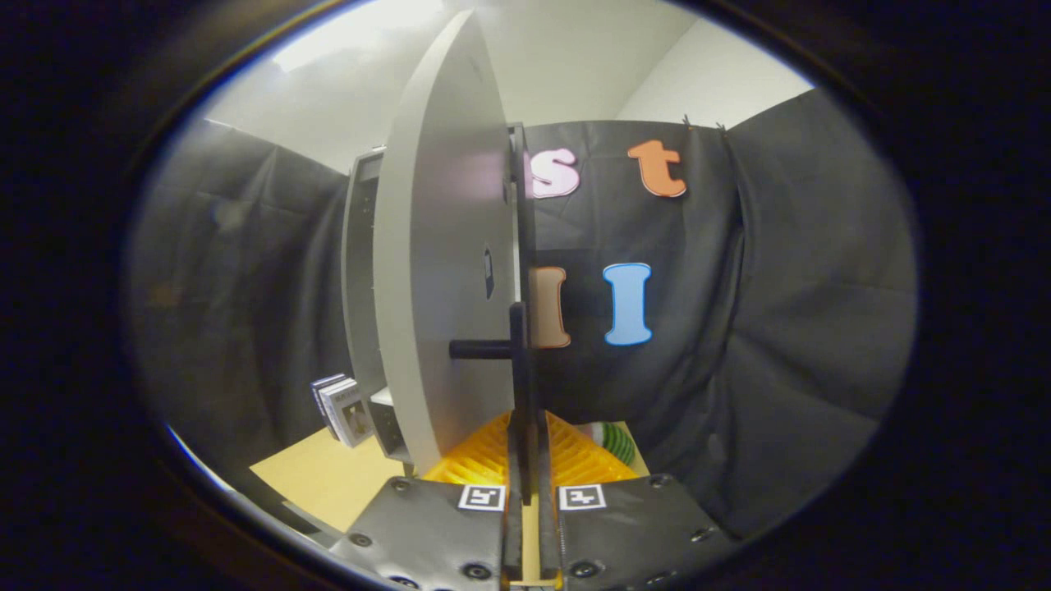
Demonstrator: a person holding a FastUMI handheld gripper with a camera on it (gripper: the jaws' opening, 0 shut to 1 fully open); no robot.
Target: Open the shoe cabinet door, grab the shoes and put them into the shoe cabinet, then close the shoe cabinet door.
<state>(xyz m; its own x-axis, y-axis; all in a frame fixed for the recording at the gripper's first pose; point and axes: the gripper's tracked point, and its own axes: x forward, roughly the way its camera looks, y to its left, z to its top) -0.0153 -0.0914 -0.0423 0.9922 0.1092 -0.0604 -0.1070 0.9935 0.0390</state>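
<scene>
Shoe cabinet door (443, 263) stood edge-on, swung open, just ahead of the hand-held gripper (525, 460), whose fingers were pressed together on its upright dark handle bar (517, 361), above the desk (328, 476).

The pale grey cabinet door (439, 246) stands edge-on just ahead, walling off the left; the gripper (525, 460) pinches its dark handle bar (519, 361). Right of it, open room before the black cloth (780, 328).
</scene>
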